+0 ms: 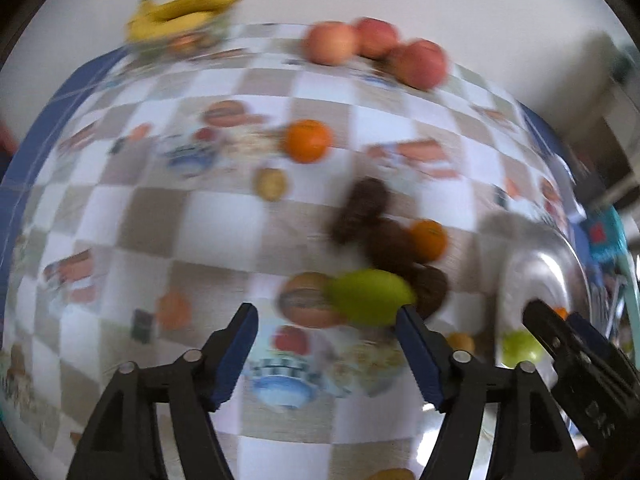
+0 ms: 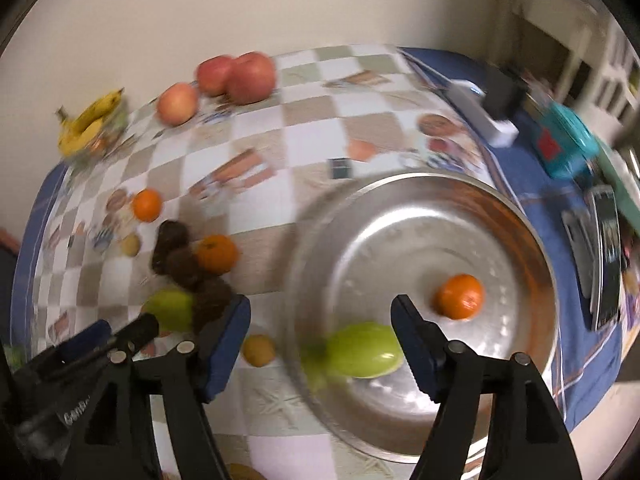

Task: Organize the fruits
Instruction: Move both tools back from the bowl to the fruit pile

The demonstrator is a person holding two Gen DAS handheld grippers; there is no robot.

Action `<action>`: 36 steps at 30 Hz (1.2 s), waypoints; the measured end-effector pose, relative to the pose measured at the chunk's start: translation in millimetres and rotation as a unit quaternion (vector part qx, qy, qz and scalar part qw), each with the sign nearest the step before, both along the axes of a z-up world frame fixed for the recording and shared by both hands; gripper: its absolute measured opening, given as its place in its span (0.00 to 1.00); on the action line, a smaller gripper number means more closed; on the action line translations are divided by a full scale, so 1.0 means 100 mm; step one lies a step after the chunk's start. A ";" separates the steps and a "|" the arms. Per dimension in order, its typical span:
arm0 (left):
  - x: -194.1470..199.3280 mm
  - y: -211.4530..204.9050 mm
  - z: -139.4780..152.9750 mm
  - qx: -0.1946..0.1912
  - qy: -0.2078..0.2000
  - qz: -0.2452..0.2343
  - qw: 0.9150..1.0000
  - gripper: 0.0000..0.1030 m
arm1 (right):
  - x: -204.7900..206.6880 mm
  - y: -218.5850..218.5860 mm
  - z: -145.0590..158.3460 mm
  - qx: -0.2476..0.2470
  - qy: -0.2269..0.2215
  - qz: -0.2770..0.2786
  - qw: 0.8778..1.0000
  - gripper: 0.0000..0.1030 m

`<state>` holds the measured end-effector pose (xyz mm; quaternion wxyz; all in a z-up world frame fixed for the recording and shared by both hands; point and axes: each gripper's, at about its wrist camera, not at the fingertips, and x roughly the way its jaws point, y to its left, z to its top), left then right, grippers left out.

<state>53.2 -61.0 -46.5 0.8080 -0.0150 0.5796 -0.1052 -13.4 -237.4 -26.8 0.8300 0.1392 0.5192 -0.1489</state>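
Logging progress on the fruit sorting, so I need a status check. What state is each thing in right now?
left gripper: open, empty
right gripper: open, empty
metal bowl: upright, holding two fruits
green fruit in the bowl: lying loose
orange in the bowl: lying loose
green fruit on the cloth: not yet sorted
bananas: resting on a far dish
apples: grouped on the cloth

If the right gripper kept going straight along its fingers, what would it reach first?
Probably the green fruit lying in the metal bowl, just ahead between the open right gripper's fingers; blur makes depth uncertain.
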 end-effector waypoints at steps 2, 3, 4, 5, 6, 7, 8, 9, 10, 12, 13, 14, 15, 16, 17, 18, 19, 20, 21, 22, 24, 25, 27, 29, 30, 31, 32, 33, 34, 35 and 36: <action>0.04 0.14 0.00 0.000 -0.002 0.024 1.000 0.78 | 0.09 0.08 0.03 -0.001 0.007 0.013 1.000 0.71; 0.07 0.21 0.00 0.000 -0.004 0.038 0.999 0.79 | 0.14 0.13 0.05 0.001 0.007 0.020 1.000 0.71; 0.08 0.26 0.00 0.002 -0.007 0.047 0.999 0.84 | 0.19 0.17 0.08 0.002 0.006 0.027 1.000 0.71; 0.09 0.30 0.02 0.004 -0.009 0.053 0.999 0.91 | 0.22 0.22 0.11 0.004 0.001 0.033 0.999 0.72; 0.11 0.36 0.04 0.005 -0.014 0.061 0.998 0.94 | 0.25 0.28 0.14 0.006 -0.005 0.038 0.999 0.74; 0.12 0.41 0.06 0.006 -0.019 0.069 0.997 0.98 | 0.28 0.32 0.16 0.007 -0.013 0.042 0.999 0.83; 0.13 0.44 0.07 0.008 -0.022 0.073 0.997 0.98 | 0.29 0.37 0.16 0.008 -0.020 0.044 0.999 0.91; 0.14 0.48 0.09 0.013 -0.027 0.081 0.996 0.99 | 0.30 0.40 0.14 0.010 -0.023 0.045 0.999 0.91; 0.15 0.52 0.09 0.020 -0.031 0.086 0.996 1.00 | 0.31 0.44 0.12 0.015 -0.025 0.048 0.998 0.91; 0.17 0.58 0.11 0.041 -0.042 0.096 0.994 1.00 | 0.33 0.49 0.05 0.031 -0.029 0.057 0.997 0.91; 0.18 0.60 0.11 0.046 -0.045 0.100 0.993 1.00 | 0.33 0.50 0.03 0.038 -0.032 0.061 0.997 0.91; 0.19 0.63 0.11 0.051 -0.050 0.106 0.992 1.00 | 0.33 0.51 0.00 0.039 -0.034 0.062 0.997 0.91; 0.20 0.66 0.11 0.055 -0.057 0.112 0.991 1.00 | 0.32 0.51 -0.02 0.037 -0.035 0.063 0.997 0.91; 0.20 0.67 0.12 0.058 -0.065 0.117 0.989 1.00 | 0.31 0.51 -0.03 0.034 -0.037 0.064 0.997 0.92; 0.20 0.68 0.12 0.059 -0.068 0.118 0.989 1.00 | 0.31 0.51 -0.04 0.032 -0.038 0.065 0.997 0.92; 0.20 0.68 0.13 0.059 -0.072 0.116 0.989 1.00 | 0.30 0.50 -0.05 0.032 -0.037 0.068 0.996 0.92; 0.20 0.67 0.14 0.056 -0.075 0.113 0.989 1.00 | 0.30 0.50 -0.05 0.035 -0.038 0.071 0.996 0.92; 0.20 0.66 0.15 0.050 -0.082 0.110 0.989 1.00 | 0.29 0.49 -0.05 0.036 -0.040 0.073 0.996 0.92; 0.20 0.64 0.18 0.040 -0.093 0.105 0.989 1.00 | 0.28 0.47 -0.03 0.035 -0.045 0.074 0.996 0.92; 0.19 0.62 0.22 0.033 -0.106 0.099 0.989 1.00 | 0.28 0.47 -0.02 0.035 -0.047 0.077 0.995 0.92; 0.18 0.55 0.26 0.026 -0.119 0.085 0.989 1.00 | 0.26 0.46 0.01 0.038 -0.051 0.086 0.994 0.92; 0.19 0.52 0.27 0.012 -0.116 0.073 0.990 1.00 | 0.25 0.46 0.02 0.037 -0.052 0.091 0.994 0.92; 0.20 0.50 0.25 -0.034 -0.091 0.057 0.994 1.00 | 0.24 0.47 0.03 0.030 -0.051 0.095 0.994 0.92; 0.20 0.49 0.24 -0.058 -0.078 0.056 0.994 1.00 | 0.24 0.46 0.03 0.032 -0.050 0.098 0.993 0.92; 0.20 0.48 0.23 -0.052 -0.076 0.058 0.994 1.00 | 0.24 0.44 0.04 0.034 -0.052 0.097 0.993 0.92; 0.20 0.46 0.23 -0.051 -0.077 0.057 0.994 0.99 | 0.23 0.43 0.04 0.035 -0.053 0.097 0.993 0.92; 0.20 0.45 0.23 -0.055 -0.078 0.055 0.994 0.99 | 0.23 0.42 0.04 0.035 -0.053 0.096 0.993 0.92; 0.21 0.44 0.22 -0.070 -0.073 0.052 0.993 0.99 | 0.23 0.41 0.04 0.035 -0.052 0.095 0.993 0.92; 0.22 0.43 0.20 -0.083 -0.067 0.051 0.993 0.98 | 0.22 0.40 0.05 0.037 -0.053 0.094 0.993 0.92; 0.22 0.42 0.18 -0.094 -0.059 0.050 0.993 0.97 | 0.22 0.40 0.05 0.040 -0.054 0.094 0.993 0.91; 0.22 0.42 0.16 -0.101 -0.053 0.048 0.992 0.95 | 0.21 0.39 0.05 0.044 -0.054 0.094 0.993 0.91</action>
